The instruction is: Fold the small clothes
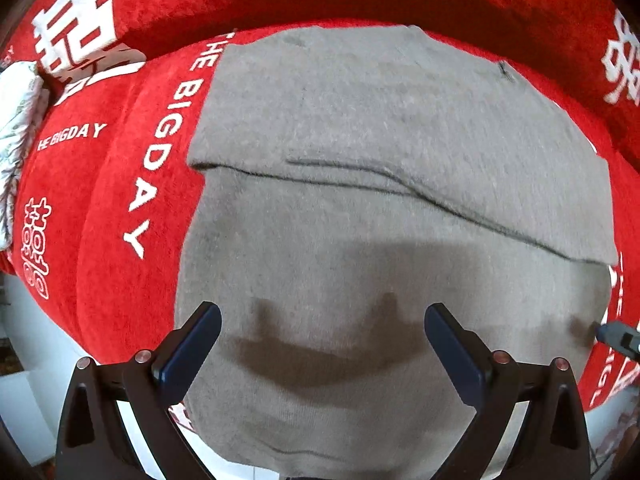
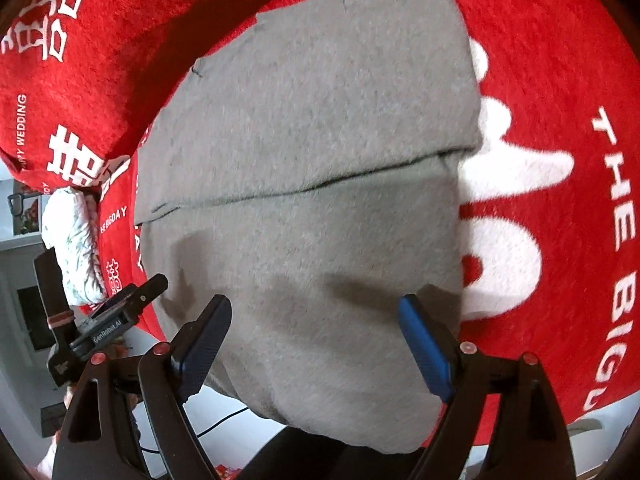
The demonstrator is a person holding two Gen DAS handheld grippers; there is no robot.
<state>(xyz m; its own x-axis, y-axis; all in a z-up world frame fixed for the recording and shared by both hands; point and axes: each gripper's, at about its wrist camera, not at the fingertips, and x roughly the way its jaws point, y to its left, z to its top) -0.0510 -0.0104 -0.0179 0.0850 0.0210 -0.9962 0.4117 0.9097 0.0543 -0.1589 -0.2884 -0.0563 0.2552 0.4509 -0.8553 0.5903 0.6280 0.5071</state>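
A grey knit garment [image 1: 380,128] lies flat on a red blanket [image 1: 120,208], with its far part folded over the near part along a crosswise edge [image 1: 400,184]. Its near hem hangs over the blanket's front edge. My left gripper [image 1: 322,344] is open and empty, hovering above the near part of the garment. My right gripper [image 2: 316,344] is open and empty, also above the garment [image 2: 320,120] near its front. The left gripper's body [image 2: 108,320] shows at the left of the right wrist view. A right fingertip [image 1: 616,334] shows at the right edge of the left wrist view.
The red blanket has white lettering [image 2: 616,208] and large white characters [image 1: 80,28]. A crumpled white patterned cloth [image 2: 76,248] lies at the blanket's left edge. White floor and furniture [image 1: 24,392] show below the front edge.
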